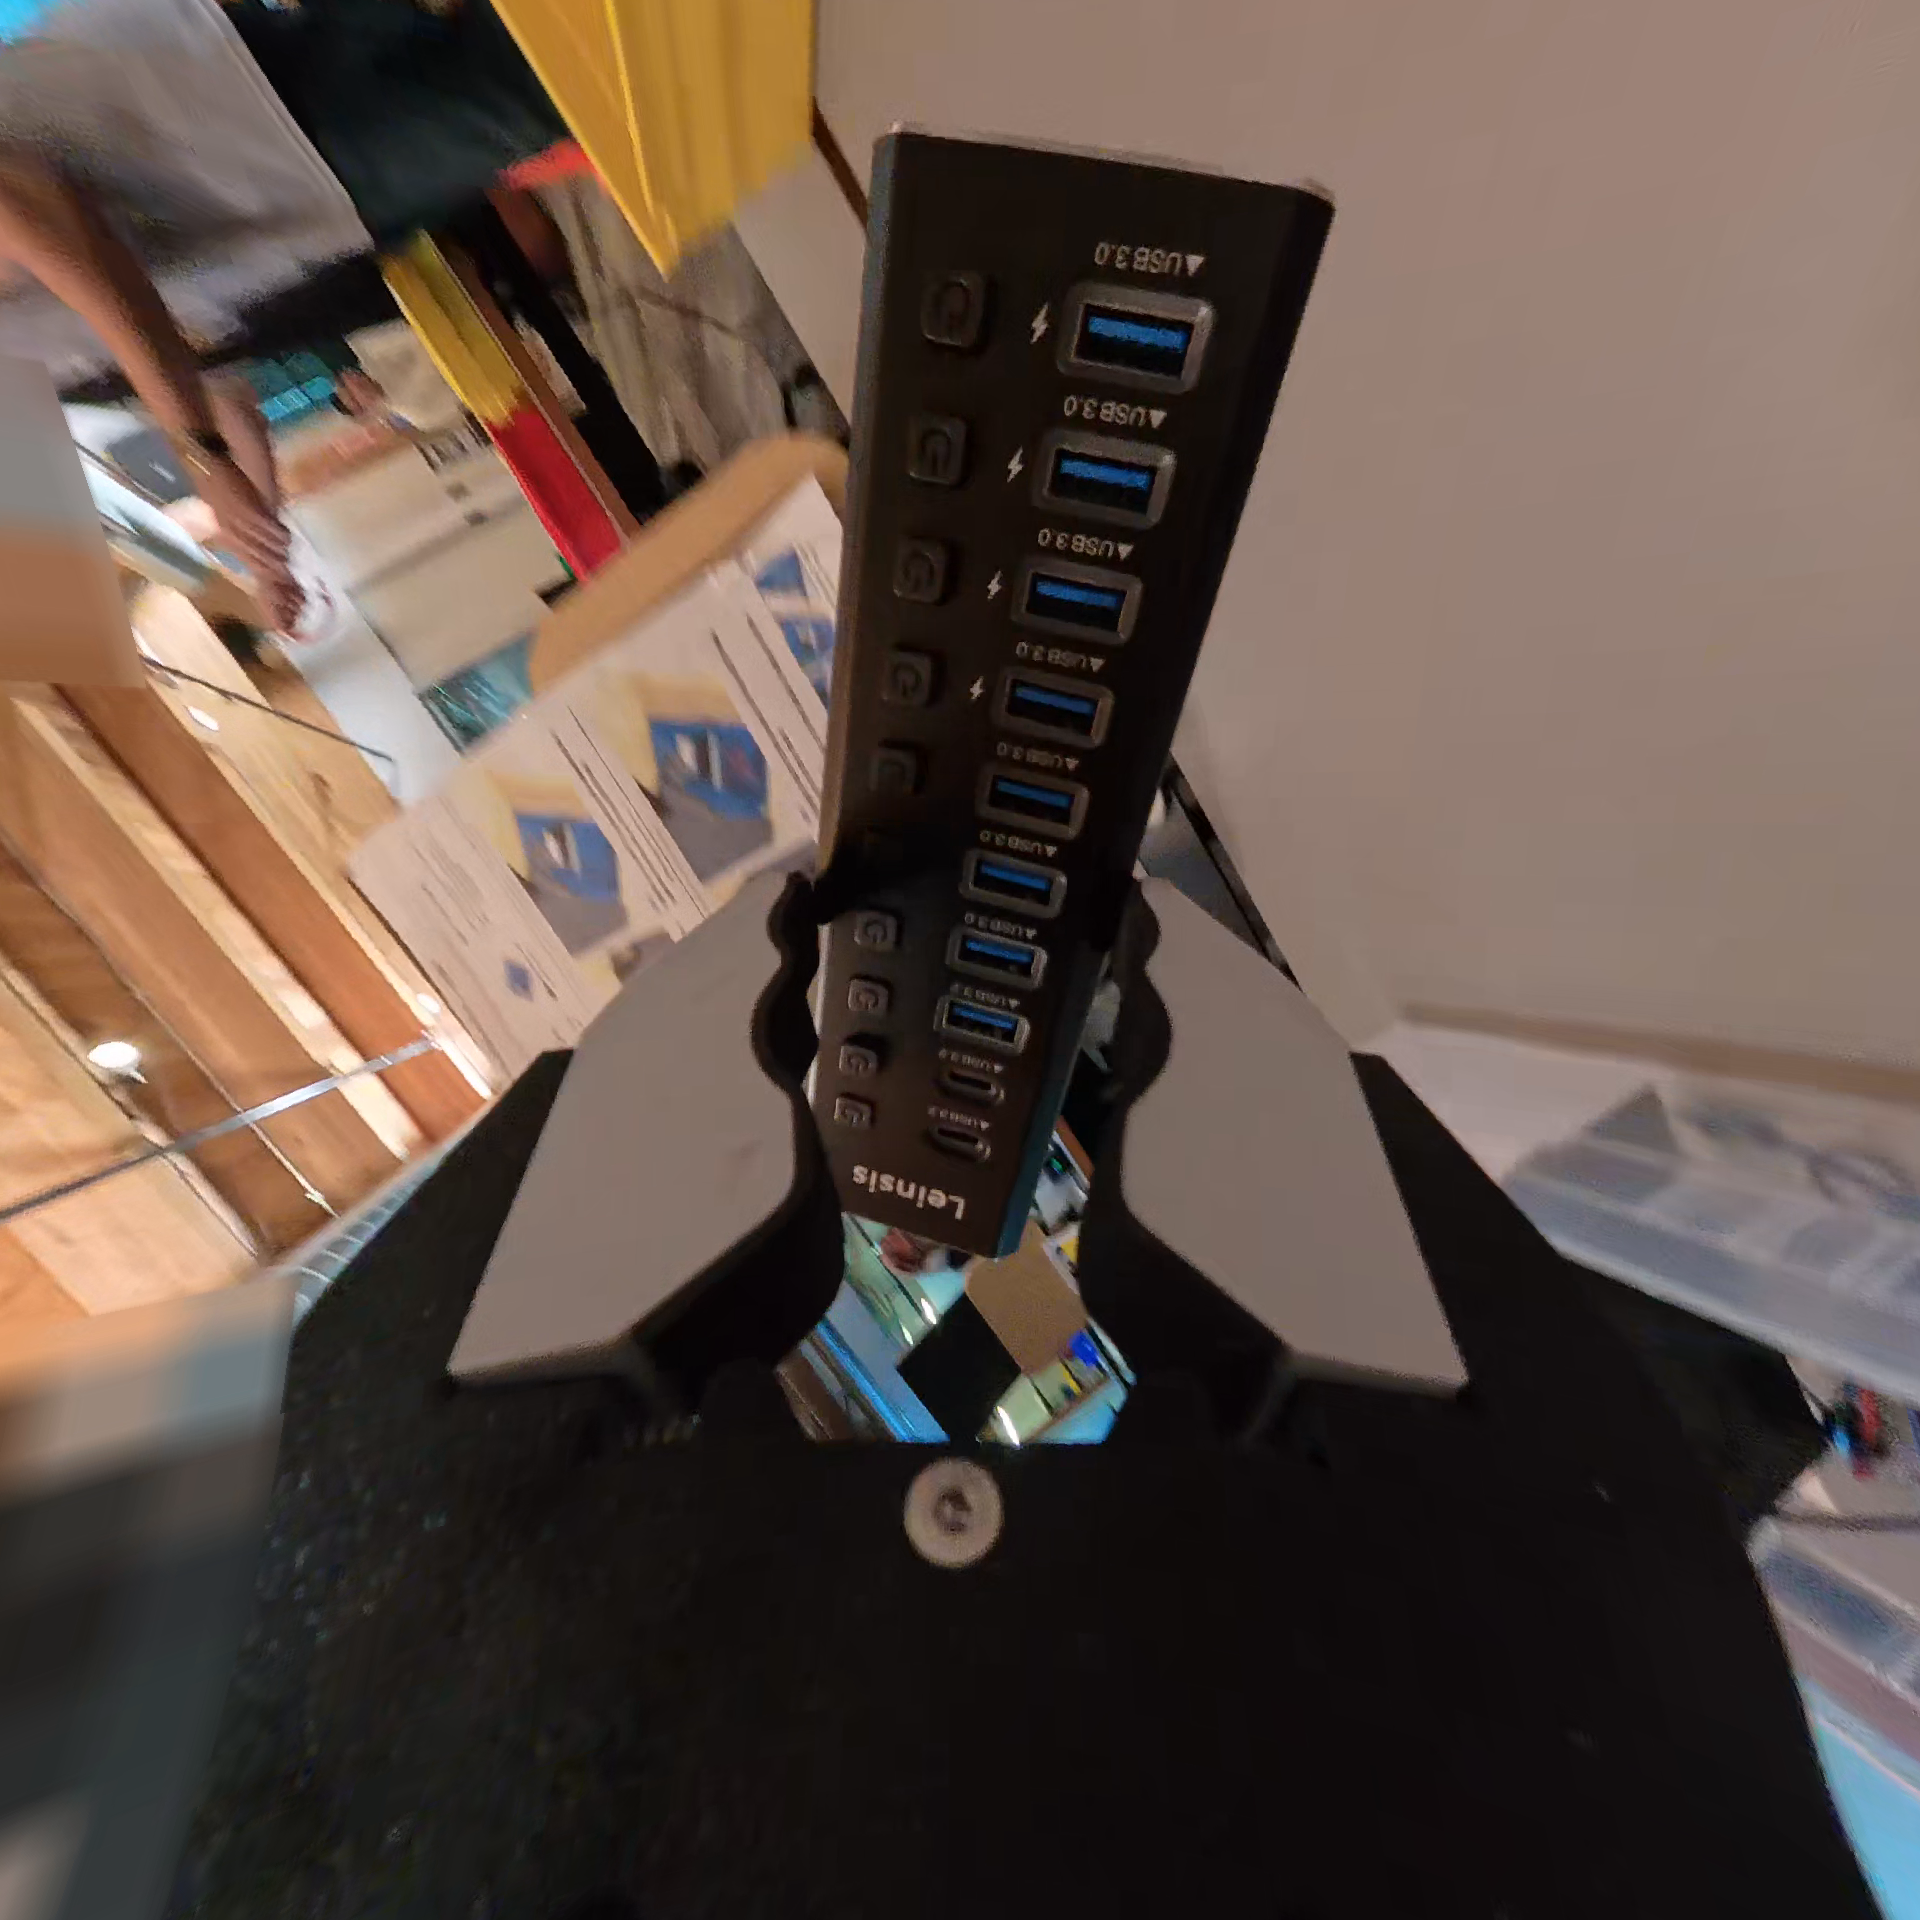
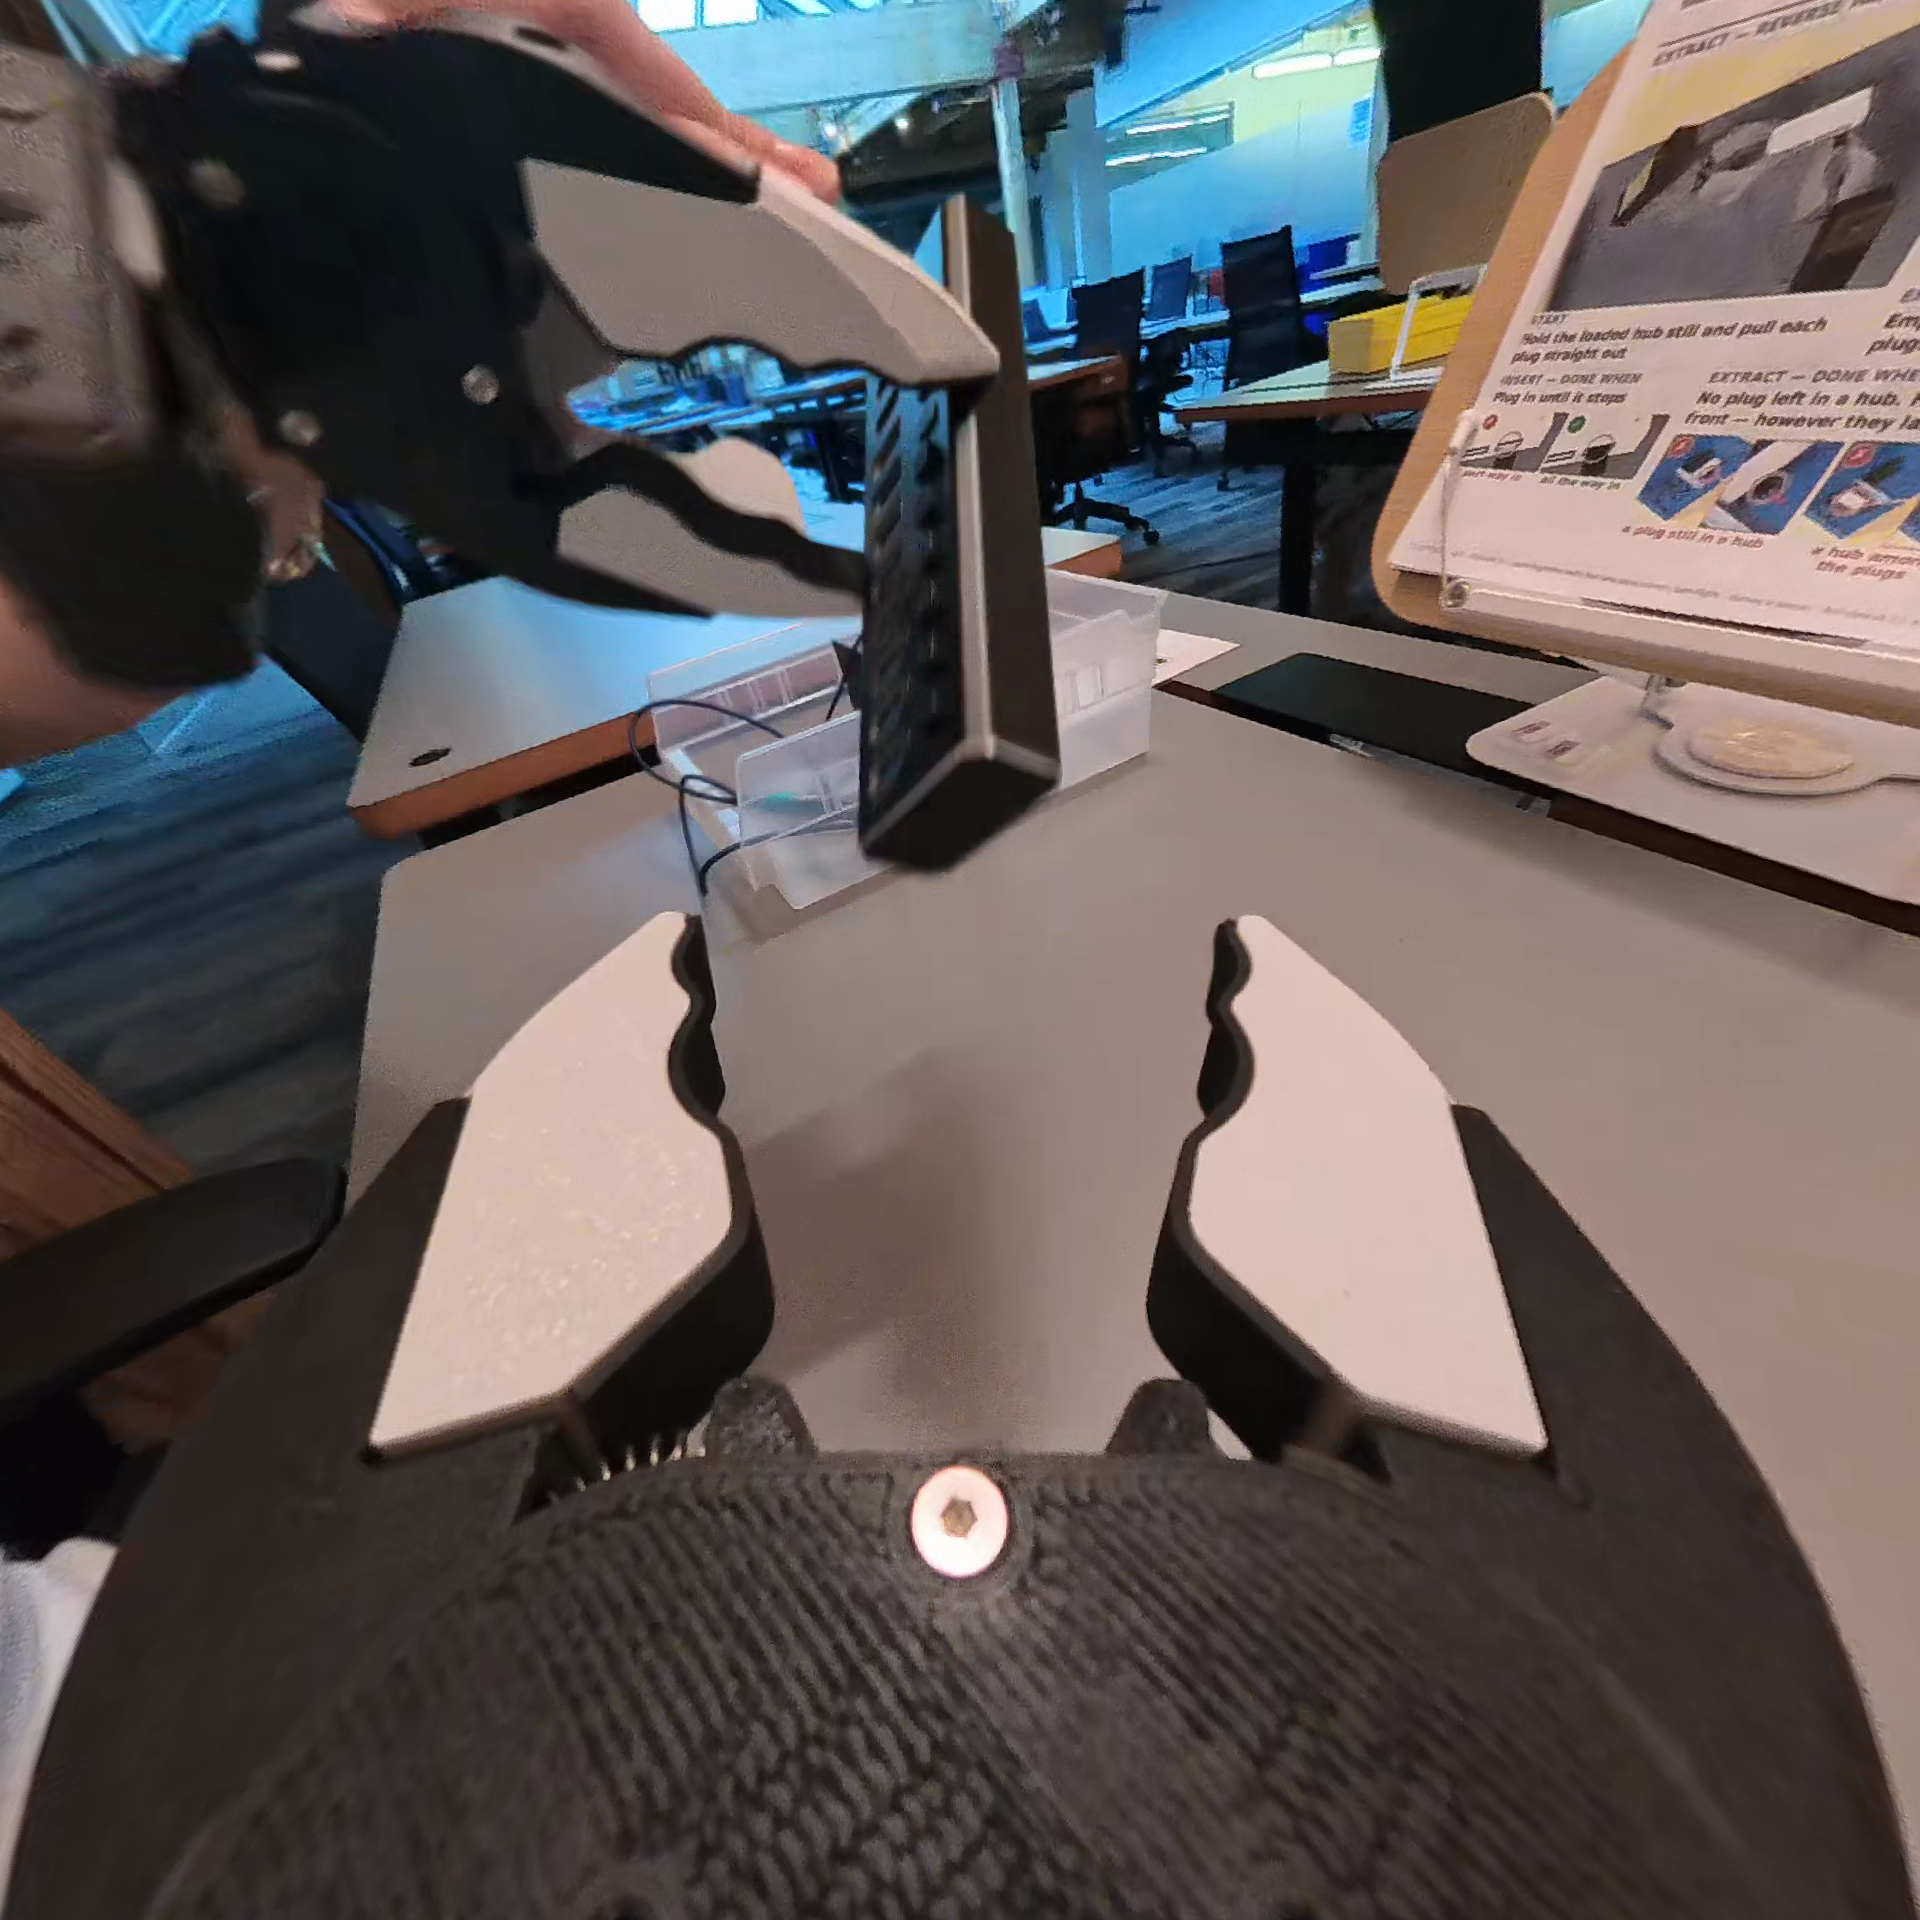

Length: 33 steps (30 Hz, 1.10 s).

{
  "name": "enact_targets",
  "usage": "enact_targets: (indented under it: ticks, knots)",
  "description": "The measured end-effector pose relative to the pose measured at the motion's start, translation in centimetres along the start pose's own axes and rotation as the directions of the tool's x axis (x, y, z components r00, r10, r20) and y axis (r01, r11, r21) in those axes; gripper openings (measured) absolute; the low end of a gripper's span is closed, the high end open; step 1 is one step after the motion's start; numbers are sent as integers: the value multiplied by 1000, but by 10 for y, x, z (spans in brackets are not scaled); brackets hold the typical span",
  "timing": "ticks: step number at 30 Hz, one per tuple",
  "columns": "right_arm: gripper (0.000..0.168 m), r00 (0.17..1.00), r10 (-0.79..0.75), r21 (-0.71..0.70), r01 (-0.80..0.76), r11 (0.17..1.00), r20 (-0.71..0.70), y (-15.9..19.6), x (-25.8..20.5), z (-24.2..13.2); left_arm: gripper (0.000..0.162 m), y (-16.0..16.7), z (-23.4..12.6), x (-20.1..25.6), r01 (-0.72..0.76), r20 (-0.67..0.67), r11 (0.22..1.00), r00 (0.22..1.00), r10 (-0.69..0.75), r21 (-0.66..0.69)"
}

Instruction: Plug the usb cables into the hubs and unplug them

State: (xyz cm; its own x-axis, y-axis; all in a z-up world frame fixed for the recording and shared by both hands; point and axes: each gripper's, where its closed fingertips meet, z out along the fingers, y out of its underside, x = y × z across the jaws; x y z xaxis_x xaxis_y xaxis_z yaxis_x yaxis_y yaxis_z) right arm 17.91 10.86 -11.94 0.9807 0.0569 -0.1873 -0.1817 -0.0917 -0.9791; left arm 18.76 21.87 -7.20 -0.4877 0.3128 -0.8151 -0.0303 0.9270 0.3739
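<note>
Left wrist view
Left gripper [image 1: 961,935]: closed on the black multi-port USB hub [image 1: 1049,665], gripping its long sides toward the branded end.
Hub position: held up off the table, port face to the camera, far end pointing away.
Ports: column of blue USB-A sockets plus 2 small oval sockets, all empty; a button beside each.
Cables: none in sight here.

Right wrist view
Right gripper [image 2: 961,987]: wide open, empty, low over the grey table [image 2: 1351,987].
Hub [image 2: 961,582]: aloft ahead, pinched by the left gripper [image 2: 914,488] from the left.
Clear plastic box [image 2: 1101,665]: behind the hub, thin dark wires [image 2: 675,769] trailing at it; whether USB cables, cannot tell.
Instruction sheet on a stand [image 2: 1704,343]: at right.

Step in hand (judged): hub presented, no plug picked up.
Next move (judged): fetch a cable plug with the right gripper, align squarely with an empty socket, push until seated.
</note>
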Motion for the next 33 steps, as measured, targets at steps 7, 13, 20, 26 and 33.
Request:
enact_targets:
  ticks: [7, 13, 20, 26, 33]
  knots:
    - [76, 998, 22, 26, -24, 999, 59, 0, -8, -1, 55, -92, -13, -23, -169, 145, 978, 978, 151, 121]
    - [39, 991, -33, 41, 28, 999, 129, 4, -12, -2, 55, -111, -16, -29, -274, 206, 955, 947, 248, 109]
    - [36, 991, -126, 87, 121, 989, 46, 6, 4, -2, 79, -97, -15, -43, 75, 299, 991, 948, -105, 112]
    - [36, 970, -222, 69, 229, 971, -104, 9, 29, -5, 92, -67, -16, -23, 853, 16, 424, 441, -897, 305]
    - [35, 790, -557, -75, 558, 826, -255, 18, 29, 3, 104, -121, 5, 2, 865, -614, -498, -362, -702, 60]
